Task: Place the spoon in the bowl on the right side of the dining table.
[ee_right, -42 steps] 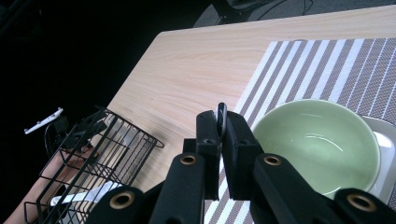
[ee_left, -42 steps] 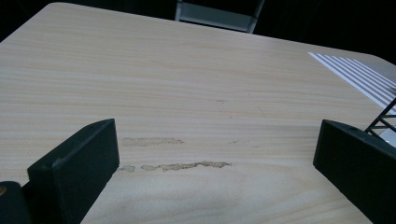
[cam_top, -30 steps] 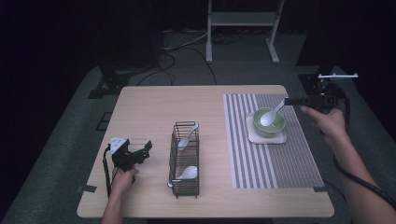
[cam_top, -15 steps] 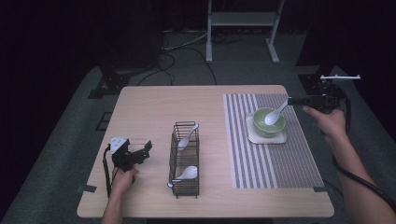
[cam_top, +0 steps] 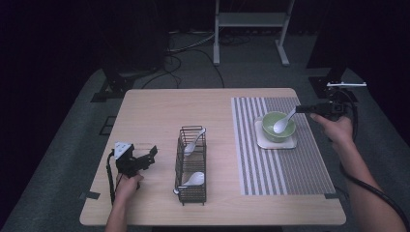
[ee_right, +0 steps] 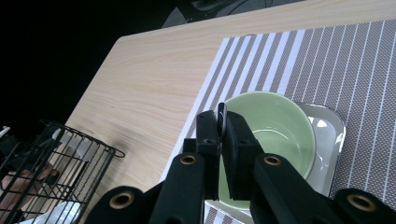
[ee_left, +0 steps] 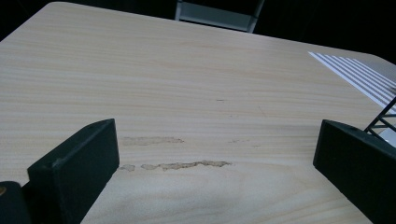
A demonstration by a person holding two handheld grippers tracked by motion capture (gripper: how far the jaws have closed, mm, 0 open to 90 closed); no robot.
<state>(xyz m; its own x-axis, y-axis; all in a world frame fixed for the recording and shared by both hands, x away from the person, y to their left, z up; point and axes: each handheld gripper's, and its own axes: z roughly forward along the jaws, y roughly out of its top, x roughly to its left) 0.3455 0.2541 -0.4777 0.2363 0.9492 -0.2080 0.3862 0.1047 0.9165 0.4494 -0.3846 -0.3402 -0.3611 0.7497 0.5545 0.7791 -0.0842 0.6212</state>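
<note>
The right tongs (cam_top: 303, 109) are pinching the handle of a white spoon (cam_top: 283, 123), whose scoop sits in the green bowl (cam_top: 277, 128) on a small tray (cam_top: 290, 143) on the striped mat (cam_top: 270, 159). I'd judge the spoon is being set into the bowl; next the jaws need to part and draw back without tipping it. The left tongs (cam_top: 145, 158) rest spread and empty on the worktop (cam_top: 159, 111), beside the wire rack (cam_top: 191, 164) holding two more spoons. Compared with a second ago, the spoon sits slightly lower in the bowl; the left hand hasn't shifted.
</note>
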